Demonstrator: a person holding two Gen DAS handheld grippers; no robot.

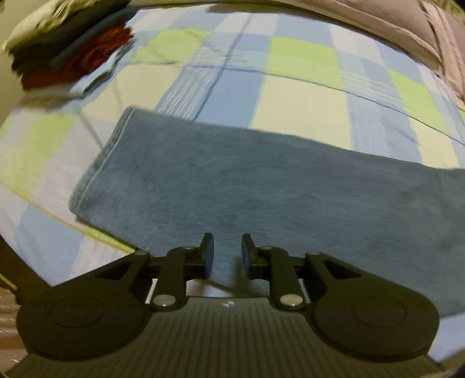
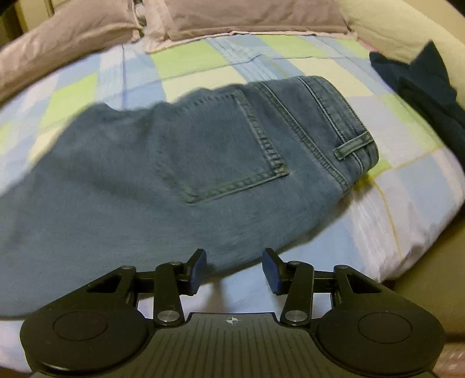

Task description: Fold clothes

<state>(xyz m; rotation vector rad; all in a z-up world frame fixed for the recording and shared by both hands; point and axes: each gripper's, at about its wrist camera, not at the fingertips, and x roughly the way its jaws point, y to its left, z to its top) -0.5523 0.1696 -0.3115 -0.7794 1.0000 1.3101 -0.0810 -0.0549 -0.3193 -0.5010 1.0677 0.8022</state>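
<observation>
Item: blue denim jeans (image 2: 162, 162), lying flat across a bed covered by a checked sheet of pale blue, lime green and cream squares (image 1: 299, 99). Stitched back pocket (image 2: 232, 145) facing up; waistband with belt loop (image 2: 353, 145) at the right end in the right wrist view. Hemmed leg end (image 1: 98, 165) at the left in the left wrist view, its edge lying well inside the sheet.

Writing: no brand or label can be read on the jeans. Each gripper body bears only a small round crosshair mark, no text.

Left gripper (image 1: 228, 256): black, two-fingered, jaws a narrow gap apart, nothing pinched; it hangs over the leg fabric near the jeans' near edge. Whether the tips touch the cloth cannot be told.

Right gripper (image 2: 234, 270): black with blue pads (image 2: 273, 273), jaws moderately apart and empty, at the near edge of the seat portion, bare sheet showing between the fingers.

Surroundings: stack of folded clothes, dark grey over red (image 1: 75, 49), at the far left corner, well apart from the jeans. Dark navy garment (image 2: 421, 84), crumpled, at the far right edge of the bed. Mauve-grey pillows (image 2: 247, 17) along the head.

Open room: wide bare sheet beyond the jeans up to the pillows; narrow strip on the near side; mattress edge close at the right.
</observation>
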